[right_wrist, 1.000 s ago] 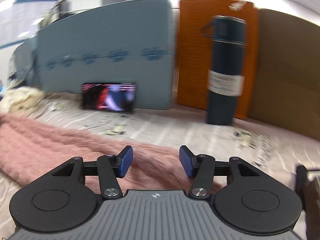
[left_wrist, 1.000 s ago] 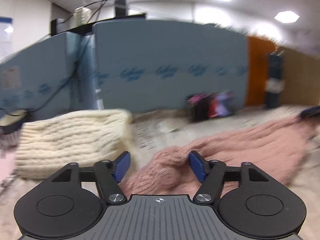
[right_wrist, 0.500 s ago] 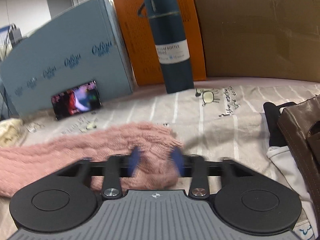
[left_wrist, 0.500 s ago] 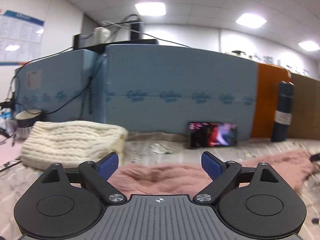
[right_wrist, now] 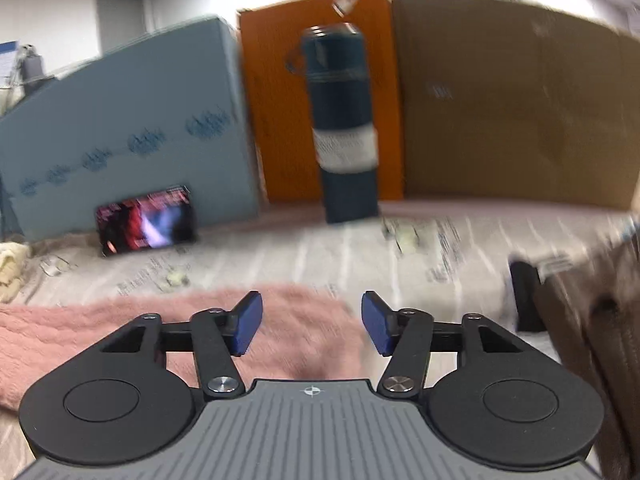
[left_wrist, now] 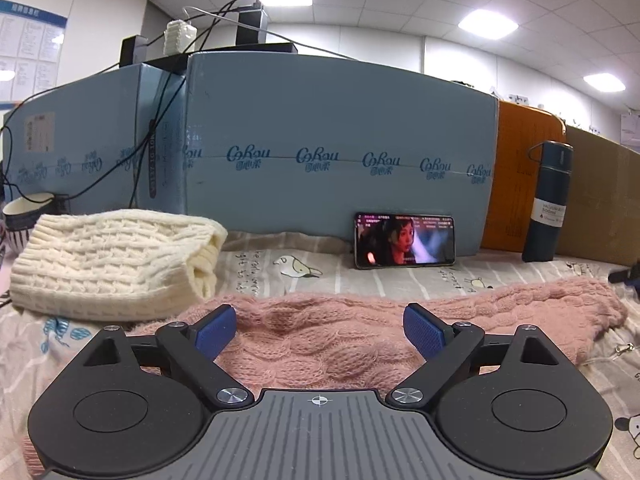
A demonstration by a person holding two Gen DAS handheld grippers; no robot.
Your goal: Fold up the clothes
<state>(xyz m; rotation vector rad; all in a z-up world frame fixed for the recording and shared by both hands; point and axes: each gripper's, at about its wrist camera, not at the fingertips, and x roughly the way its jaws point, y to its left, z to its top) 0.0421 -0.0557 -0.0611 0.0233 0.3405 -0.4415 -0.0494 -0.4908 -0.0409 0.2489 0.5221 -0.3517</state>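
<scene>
A pink fuzzy knit sweater (left_wrist: pixel 500 312) lies stretched in a long band across the printed sheet, its right end reaching the right wrist view (right_wrist: pixel 80 328). My left gripper (left_wrist: pixel 319 330) stands wide open just above the sweater's near edge, and its pads touch nothing. My right gripper (right_wrist: pixel 312 322) hovers over the sweater's right end; its jaws are opening, with pink knit below them but nothing pressed between the pads. A cream cable-knit sweater (left_wrist: pixel 108 260) sits folded at the left, beside the pink one.
A phone (left_wrist: pixel 404 240) playing video leans on the blue boxes (left_wrist: pixel 340 152) at the back. A dark blue flask (right_wrist: pixel 344 120) stands before orange and brown cardboard. A brown bag (right_wrist: pixel 600 320) lies at the right. A bowl (left_wrist: pixel 24 216) sits far left.
The left jaws widened and let the bunched pink knit settle flat. The right jaws shut on the sweater's end half a second ago and have come apart again; that view swung.
</scene>
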